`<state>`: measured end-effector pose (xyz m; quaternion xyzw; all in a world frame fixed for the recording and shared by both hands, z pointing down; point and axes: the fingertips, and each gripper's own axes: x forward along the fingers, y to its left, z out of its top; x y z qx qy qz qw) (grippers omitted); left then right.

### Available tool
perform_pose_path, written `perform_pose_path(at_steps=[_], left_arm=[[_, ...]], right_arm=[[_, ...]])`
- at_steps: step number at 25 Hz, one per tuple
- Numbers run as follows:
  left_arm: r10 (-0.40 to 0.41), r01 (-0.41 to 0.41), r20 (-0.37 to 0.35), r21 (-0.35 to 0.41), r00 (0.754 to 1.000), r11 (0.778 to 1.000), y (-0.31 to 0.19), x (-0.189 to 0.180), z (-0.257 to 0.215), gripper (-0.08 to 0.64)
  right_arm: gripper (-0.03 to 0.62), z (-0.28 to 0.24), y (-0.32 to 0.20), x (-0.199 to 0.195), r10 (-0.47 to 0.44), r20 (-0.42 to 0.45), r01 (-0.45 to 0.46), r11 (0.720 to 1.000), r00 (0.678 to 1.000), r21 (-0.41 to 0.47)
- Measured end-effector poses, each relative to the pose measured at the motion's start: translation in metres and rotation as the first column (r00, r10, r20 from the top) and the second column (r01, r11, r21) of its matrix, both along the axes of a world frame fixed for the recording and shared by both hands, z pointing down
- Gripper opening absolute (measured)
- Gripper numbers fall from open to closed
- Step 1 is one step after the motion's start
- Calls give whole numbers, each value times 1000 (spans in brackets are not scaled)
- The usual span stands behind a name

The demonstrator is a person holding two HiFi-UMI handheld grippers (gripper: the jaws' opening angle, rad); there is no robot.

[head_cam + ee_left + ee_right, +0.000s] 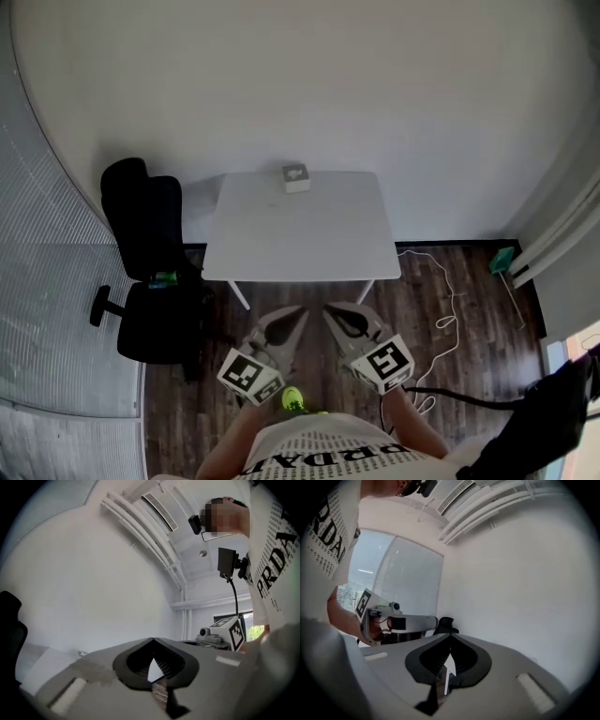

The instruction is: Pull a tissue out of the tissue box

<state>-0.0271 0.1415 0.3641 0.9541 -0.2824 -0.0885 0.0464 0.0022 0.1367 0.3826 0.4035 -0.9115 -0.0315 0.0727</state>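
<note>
"prda" shirt (319, 461), hand-held grippers (300, 312) (327, 309) closed, tissue box (296, 177) on table (300, 234)

White table (300, 234) against far wall; black office chair (150, 272) just left; white cable (448, 309) on dark wood floor (469, 361), right.

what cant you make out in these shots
- Tissue box: head view, too small to tell whether a tissue sticks out.
- Table: absent from the right gripper view; the right gripper fills the lower frame with its own body.
- Green item on the chair: head view, too small to identify.
</note>
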Motion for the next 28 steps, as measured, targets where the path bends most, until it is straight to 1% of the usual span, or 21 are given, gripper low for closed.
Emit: perform_pose_path(at_steps=[6,10,13,16,22,28], left_arm=[[34,-34,2,12,999,999,-26,-14,-8,-8],[42,-42,-9,12,999,999,-37,-26,-7,-8],[40,-40,-13,4,999,999,-46,-34,-3,-8],[33,-33,-12,-8,999,999,-56,-37,2,-8],[9,-9,1,-24,1000,1000,-89,-29,6,-8],[-10,10,12,-27,1000,1000,-118,-7,7,-8]], right_arm=[[8,-8,-29,-14,38,26,-39,999,999,11],[8,-5,-40,-24,48,23,-49,999,999,6],[8,-1,-48,-33,47,14,-47,999,999,-15],[9,5,-60,-36,39,-2,-39,999,999,-9],[9,6,-95,-25,16,22,-16,1000,1000,2],[9,9,-126,-5,-9,26,9,1000,1000,-12]])
